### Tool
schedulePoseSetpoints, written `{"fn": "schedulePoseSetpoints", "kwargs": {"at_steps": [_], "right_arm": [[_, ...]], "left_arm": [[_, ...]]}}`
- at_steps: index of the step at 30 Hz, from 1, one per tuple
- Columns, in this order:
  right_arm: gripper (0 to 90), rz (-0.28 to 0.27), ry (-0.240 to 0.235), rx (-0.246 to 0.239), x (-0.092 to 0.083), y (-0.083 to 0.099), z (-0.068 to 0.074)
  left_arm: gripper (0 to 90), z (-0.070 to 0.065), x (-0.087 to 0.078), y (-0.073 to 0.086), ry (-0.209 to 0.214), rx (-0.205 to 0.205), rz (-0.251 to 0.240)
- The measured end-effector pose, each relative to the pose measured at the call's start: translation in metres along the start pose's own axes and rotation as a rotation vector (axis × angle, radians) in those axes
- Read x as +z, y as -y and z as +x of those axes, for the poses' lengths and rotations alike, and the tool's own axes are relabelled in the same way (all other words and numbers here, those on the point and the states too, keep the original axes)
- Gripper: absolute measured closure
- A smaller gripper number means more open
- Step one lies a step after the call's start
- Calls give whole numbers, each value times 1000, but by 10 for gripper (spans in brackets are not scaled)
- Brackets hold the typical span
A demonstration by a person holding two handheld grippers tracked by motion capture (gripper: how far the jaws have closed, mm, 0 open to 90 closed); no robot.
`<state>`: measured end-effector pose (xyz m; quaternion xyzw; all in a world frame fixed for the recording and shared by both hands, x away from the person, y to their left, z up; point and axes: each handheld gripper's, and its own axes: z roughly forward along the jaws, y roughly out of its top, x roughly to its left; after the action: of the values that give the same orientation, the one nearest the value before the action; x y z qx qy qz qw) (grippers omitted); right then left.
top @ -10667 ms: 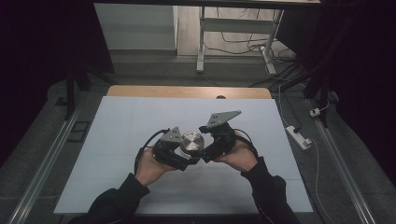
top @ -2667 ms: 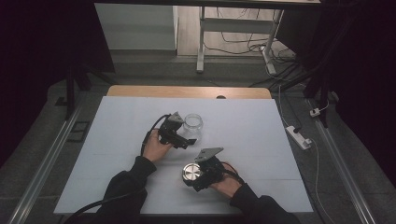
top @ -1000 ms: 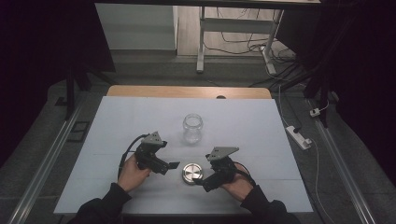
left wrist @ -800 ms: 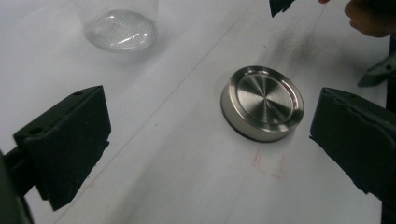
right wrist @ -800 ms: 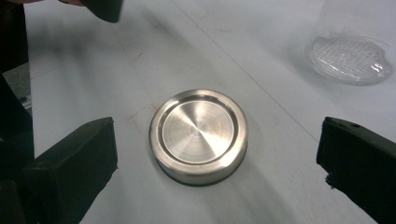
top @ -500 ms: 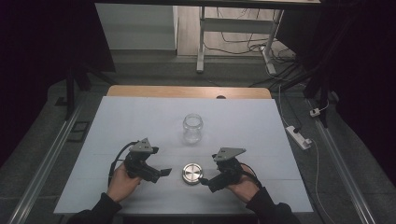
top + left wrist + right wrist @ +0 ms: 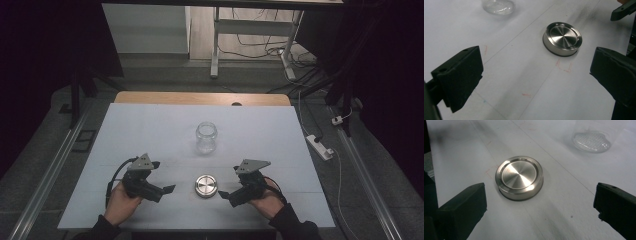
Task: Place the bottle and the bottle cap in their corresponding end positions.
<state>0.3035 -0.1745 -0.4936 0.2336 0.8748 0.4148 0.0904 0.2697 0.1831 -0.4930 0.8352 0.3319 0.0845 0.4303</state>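
A clear glass jar [image 7: 206, 137] stands upright and lidless at the middle of the white table [image 7: 150, 130]. Its round metal lid [image 7: 206, 185] lies flat nearer the front edge, top side up. My left gripper [image 7: 161, 176] is open to the left of the lid, touching nothing. My right gripper [image 7: 230, 183] is open to the right of the lid, also apart from it. In the left gripper view the lid [image 7: 562, 38] lies ahead of the open left gripper [image 7: 536, 75]. In the right gripper view the lid [image 7: 519, 177] sits just beyond the open right gripper [image 7: 539, 207].
Faint red marks [image 7: 564, 67] and thin pencil lines cross the white sheet near the lid. A white power strip [image 7: 320, 146] lies on the floor to the right of the table. A wooden strip [image 7: 200, 98] runs along the far edge.
The jar and lid, earlier held together between both grippers, now stand apart on the table. Both grippers have let go and drawn back toward the front edge, either side of the lid.
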Motion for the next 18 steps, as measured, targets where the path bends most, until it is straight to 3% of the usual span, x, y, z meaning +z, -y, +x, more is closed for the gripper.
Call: {"fn": "schedulePoseSetpoints", "kwargs": {"at_steps": [18], "right_arm": [[0, 2, 61, 31, -20, 15, -8]], "left_arm": [[0, -2, -28, 27, -56, -50, -22]]}}
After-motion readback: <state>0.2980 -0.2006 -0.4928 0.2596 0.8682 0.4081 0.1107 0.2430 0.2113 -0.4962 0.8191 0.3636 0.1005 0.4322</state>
